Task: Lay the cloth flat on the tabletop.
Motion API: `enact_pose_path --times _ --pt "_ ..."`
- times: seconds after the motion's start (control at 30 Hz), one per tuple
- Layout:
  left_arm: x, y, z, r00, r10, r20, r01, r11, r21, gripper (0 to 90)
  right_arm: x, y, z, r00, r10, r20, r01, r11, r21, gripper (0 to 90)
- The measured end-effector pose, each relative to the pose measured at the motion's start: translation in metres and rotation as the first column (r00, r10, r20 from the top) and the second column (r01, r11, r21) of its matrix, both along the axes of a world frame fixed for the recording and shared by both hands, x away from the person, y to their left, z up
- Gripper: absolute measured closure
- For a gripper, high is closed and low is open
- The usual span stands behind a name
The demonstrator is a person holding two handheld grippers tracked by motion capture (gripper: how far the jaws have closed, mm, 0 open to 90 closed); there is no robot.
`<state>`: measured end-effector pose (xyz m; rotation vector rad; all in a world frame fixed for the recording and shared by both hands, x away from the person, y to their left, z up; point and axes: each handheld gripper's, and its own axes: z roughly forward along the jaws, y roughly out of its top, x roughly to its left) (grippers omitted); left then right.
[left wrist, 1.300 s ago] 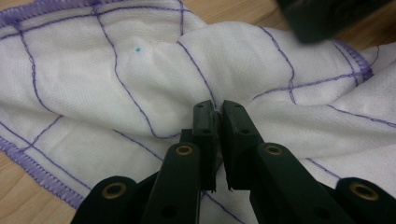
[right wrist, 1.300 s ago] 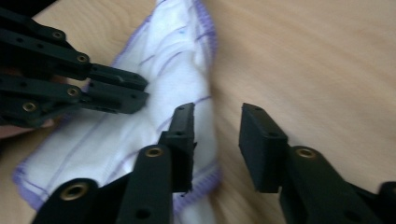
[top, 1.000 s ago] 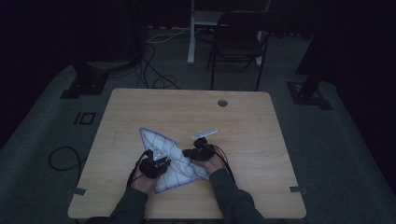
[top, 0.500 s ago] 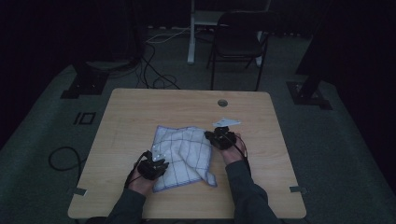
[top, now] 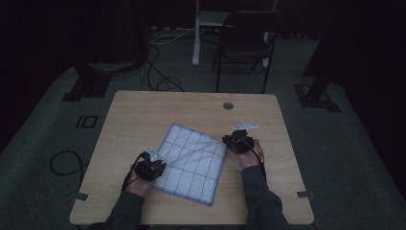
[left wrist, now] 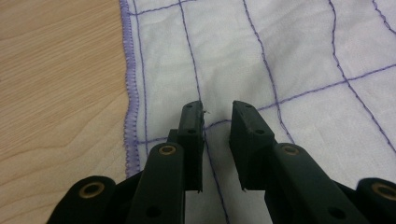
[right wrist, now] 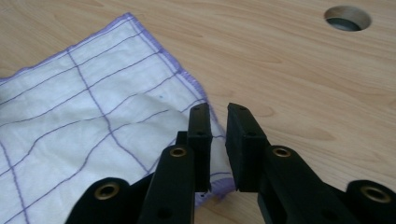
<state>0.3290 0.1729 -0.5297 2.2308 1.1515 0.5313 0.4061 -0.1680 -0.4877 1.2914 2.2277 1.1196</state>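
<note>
The right gripper (right wrist: 215, 116) has its jaws slightly parted, having just been opening, with the right corner of the cloth (right wrist: 84, 116) lying under them, unpinched; the left gripper (left wrist: 217, 114) holds its jaws a little apart above the cloth's left side, pinching nothing; the cloth lies spread flat on the wooden surface (top: 143, 110), between both hands; a round hole (right wrist: 348, 18) sits beyond.

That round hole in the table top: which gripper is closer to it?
The right. The right gripper sits just below the hole, at the cloth's right corner. The left gripper is far off, at the cloth's left edge.
</note>
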Motion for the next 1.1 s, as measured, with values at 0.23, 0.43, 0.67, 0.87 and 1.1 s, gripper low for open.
enact_pose_path --times 0.23,0.43,0.67,0.87,1.1 --pt "0.000 0.000 0.000 1.0000 -0.002 -0.001 0.002 1.0000 0.000 74.9 -0.003 0.003 -0.010 0.9991 0.018 -0.039 -0.018 1.000 0.002 79.2" --pt "0.001 0.002 0.000 1.0000 -0.001 -0.005 0.001 1.0000 -0.008 74.3 -0.010 0.010 -0.033 0.9925 0.048 -0.113 -0.046 0.999 0.021 80.4" --pt "0.003 0.011 0.001 0.9995 0.032 -0.005 -0.032 0.9993 0.018 74.3 -0.019 0.017 -0.048 0.9839 0.087 -0.156 -0.082 0.996 0.040 79.7" --pt "0.003 0.017 0.001 0.9988 0.048 -0.005 -0.048 0.9988 0.014 74.3 -0.024 0.014 -0.050 0.9857 0.088 -0.144 -0.085 0.996 0.028 77.1" --pt "0.002 0.016 0.002 0.9989 0.032 -0.034 -0.033 0.9985 -0.043 74.5 -0.020 0.004 -0.048 0.9917 0.021 -0.127 -0.021 1.000 0.002 70.6"
